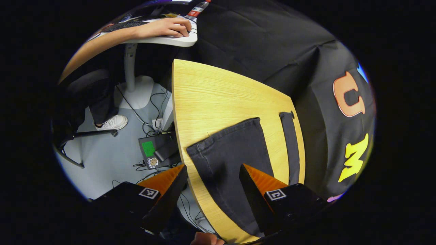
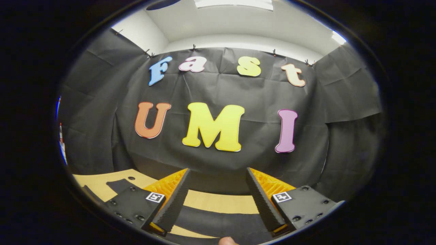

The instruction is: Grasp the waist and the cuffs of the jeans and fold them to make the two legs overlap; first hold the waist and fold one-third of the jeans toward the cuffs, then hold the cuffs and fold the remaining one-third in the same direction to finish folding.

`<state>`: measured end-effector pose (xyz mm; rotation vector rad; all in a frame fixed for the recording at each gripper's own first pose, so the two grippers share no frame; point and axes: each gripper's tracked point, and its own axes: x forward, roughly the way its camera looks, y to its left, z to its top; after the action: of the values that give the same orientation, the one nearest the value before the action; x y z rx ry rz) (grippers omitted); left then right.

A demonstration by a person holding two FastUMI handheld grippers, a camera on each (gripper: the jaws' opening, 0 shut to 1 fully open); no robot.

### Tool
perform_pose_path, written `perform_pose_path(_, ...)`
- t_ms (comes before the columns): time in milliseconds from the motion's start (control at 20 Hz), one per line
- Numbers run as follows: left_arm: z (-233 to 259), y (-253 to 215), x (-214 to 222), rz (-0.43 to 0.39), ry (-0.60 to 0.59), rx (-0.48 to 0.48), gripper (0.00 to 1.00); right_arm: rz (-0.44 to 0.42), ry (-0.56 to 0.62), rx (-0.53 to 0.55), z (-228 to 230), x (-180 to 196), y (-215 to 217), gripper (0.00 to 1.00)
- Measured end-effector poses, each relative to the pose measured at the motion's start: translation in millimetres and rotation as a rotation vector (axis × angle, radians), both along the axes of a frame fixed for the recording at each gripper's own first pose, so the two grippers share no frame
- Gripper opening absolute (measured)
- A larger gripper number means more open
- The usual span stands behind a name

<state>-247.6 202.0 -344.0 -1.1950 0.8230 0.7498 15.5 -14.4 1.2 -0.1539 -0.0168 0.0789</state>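
Dark jeans [image 1: 231, 149] lie flat on the pale wooden table [image 1: 211, 95]. One wide leg ends in a hemmed cuff near the table's left edge, and a narrow strip of the other leg [image 1: 289, 146] runs along the far side. My left gripper [image 1: 214, 168] hovers open above the wide leg, one finger past the table's edge, nothing between the fingers. In the right gripper view, the right gripper [image 2: 218, 173] is open and level, facing the booth wall. A dark band of the jeans [image 2: 211, 223] lies below its fingers on the table [image 2: 218, 202].
Left of the table the floor holds cables and a dark box with a green patch [image 1: 155, 151]. A seated person's arm [image 1: 150, 30] rests on a white desk [image 1: 177, 41]; their shoe [image 1: 112, 123] and a chair [image 1: 85, 81] stand nearby. The booth wall closes off the far side.
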Motion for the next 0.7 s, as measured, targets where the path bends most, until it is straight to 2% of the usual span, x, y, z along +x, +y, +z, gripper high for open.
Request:
perform_pose_path(300, 14.3, 5.8, 5.0, 0.041, -0.053, -0.018, 0.98, 0.007, -0.003, -0.018, 0.9, -1.7, 4.0, 0.98)
perform_pose_path(700, 6.8, 9.3, 16.0, 0.028, -0.051, -0.027, 0.97, 0.016, 0.008, -0.027, -1.6, -0.9, 11.3, 0.99)
